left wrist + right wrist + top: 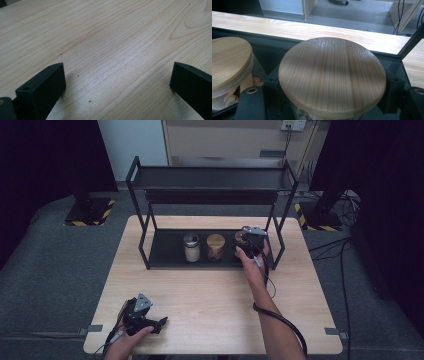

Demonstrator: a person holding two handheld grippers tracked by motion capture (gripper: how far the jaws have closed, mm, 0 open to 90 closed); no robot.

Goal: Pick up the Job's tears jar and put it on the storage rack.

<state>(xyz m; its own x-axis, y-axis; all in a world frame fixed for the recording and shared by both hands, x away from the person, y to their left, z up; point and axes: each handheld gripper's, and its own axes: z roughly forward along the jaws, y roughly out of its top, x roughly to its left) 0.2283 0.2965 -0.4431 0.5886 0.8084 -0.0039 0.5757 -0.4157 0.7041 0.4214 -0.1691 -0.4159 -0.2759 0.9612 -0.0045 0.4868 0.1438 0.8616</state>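
Observation:
Three jars stand in a row on the lower tray (165,254) of a black metal shelf rack. The left jar (191,248) holds white contents. The middle jar (216,247) (229,60) holds brown pieces under a wooden lid. My right gripper (248,242) (333,83) is shut on the right jar (240,238) (329,67), its jaws pressing the glass just below the round wooden lid. My left gripper (161,322) (117,82) rests open on the wooden table (112,37) at the front left, with nothing between its fingers (47,82).
The rack's upper shelf (210,177) overhangs the jars, and its right posts (281,237) stand close to my right hand. The tabletop (210,295) in front of the rack is bare wood. Cables lie on the floor at the right (340,245).

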